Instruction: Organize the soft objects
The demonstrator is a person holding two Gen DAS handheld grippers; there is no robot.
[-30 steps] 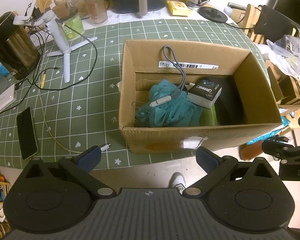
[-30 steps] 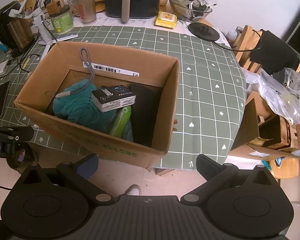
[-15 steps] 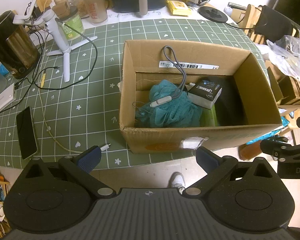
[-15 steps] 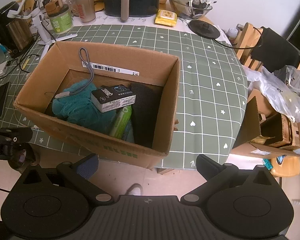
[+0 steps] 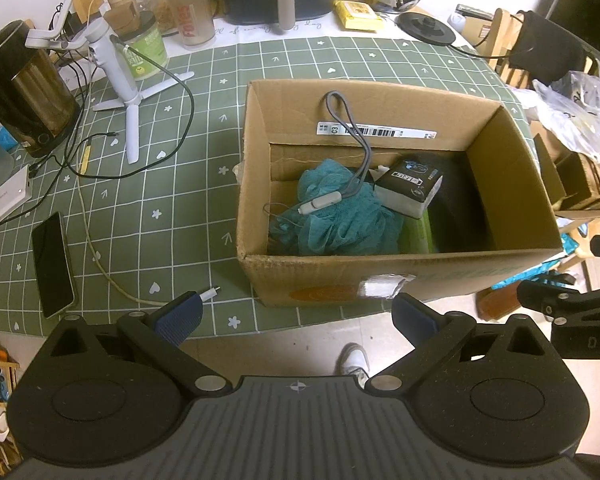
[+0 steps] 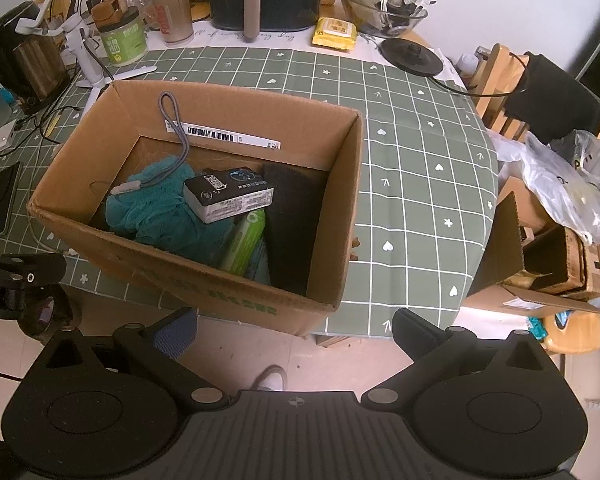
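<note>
left gripper: spread wide, empty, held off the table edge before cardboard box | right gripper: spread wide, empty, near box corner | inside box: teal mesh pouf at left under grey cord, black-white packet atop green tube, dark pad at right

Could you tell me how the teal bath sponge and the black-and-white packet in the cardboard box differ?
The teal bath sponge is a ruffled, shapeless mesh ball; the black-and-white packet is a flat-sided block with printed labels. The bath sponge is one colour, the packet black on top with pale sides. The bath sponge has a grey cord running up the box wall; the packet has none. Both lie inside the cardboard box, the packet resting partly on the bath sponge.
</note>
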